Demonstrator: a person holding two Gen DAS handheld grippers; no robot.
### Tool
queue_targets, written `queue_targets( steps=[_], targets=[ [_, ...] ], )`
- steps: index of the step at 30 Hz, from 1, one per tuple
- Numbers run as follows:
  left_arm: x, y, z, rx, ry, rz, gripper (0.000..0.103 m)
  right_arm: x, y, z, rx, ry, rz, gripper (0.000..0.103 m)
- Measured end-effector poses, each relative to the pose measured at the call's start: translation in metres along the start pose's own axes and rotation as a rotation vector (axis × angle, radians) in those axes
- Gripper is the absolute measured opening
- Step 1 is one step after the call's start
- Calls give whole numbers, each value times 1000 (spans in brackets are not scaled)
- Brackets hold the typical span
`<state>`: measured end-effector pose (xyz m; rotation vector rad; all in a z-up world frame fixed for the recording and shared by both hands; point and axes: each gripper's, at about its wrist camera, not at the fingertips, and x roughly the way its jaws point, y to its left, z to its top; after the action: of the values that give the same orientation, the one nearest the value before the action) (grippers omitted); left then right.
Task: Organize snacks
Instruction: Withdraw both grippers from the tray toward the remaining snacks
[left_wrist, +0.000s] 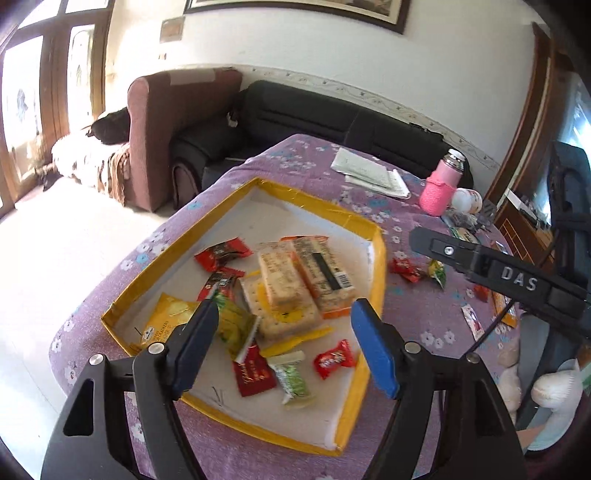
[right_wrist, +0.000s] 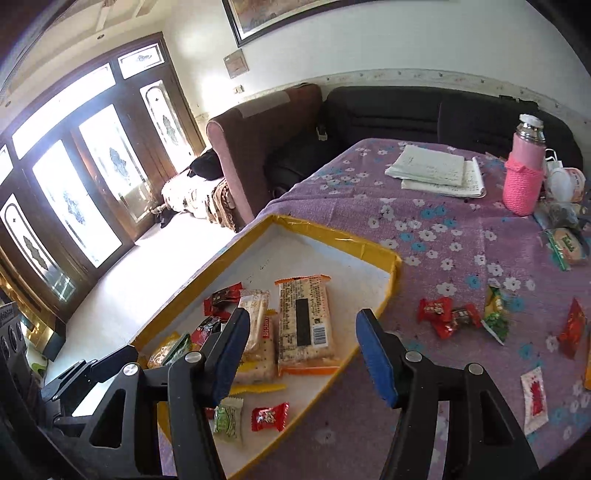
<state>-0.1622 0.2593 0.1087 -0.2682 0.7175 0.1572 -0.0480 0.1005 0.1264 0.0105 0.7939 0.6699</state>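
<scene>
A shallow yellow-rimmed white tray (left_wrist: 147, 273) (right_wrist: 391, 266) lies on the purple flowered table. In it are cracker packs (left_wrist: 306, 284) (right_wrist: 304, 321), red candies (left_wrist: 334, 358) (right_wrist: 269, 417), a green candy (left_wrist: 293, 380) (right_wrist: 227, 419) and yellow packets (left_wrist: 168, 319). My left gripper (left_wrist: 284, 343) is open and empty above the tray's near part. My right gripper (right_wrist: 303, 354) is open and empty above the tray's right edge; its body shows in the left wrist view (left_wrist: 517, 280). Loose red candies (right_wrist: 436, 310) (left_wrist: 406, 269) and a green-yellow one (right_wrist: 496, 314) (left_wrist: 437, 271) lie on the cloth right of the tray.
A pink-sleeved flask (right_wrist: 524, 173) (left_wrist: 441, 184), folded papers (right_wrist: 436, 170) (left_wrist: 369, 171), a white jar (right_wrist: 565, 181) and more packets (right_wrist: 533, 395) sit on the table's far and right side. Sofas (right_wrist: 406, 110) stand behind the table. The table edge drops off left of the tray.
</scene>
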Motion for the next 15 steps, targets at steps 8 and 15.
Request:
queue_targets(
  steps=[8,15],
  targets=[
    [-35,-64,-9,172,-79,58,74,-100,-62,-20,83,-129,-54,65],
    [-50,-110,-21,275,-99,50,74,-174,-131,-43,178,-223,-149,69]
  ],
)
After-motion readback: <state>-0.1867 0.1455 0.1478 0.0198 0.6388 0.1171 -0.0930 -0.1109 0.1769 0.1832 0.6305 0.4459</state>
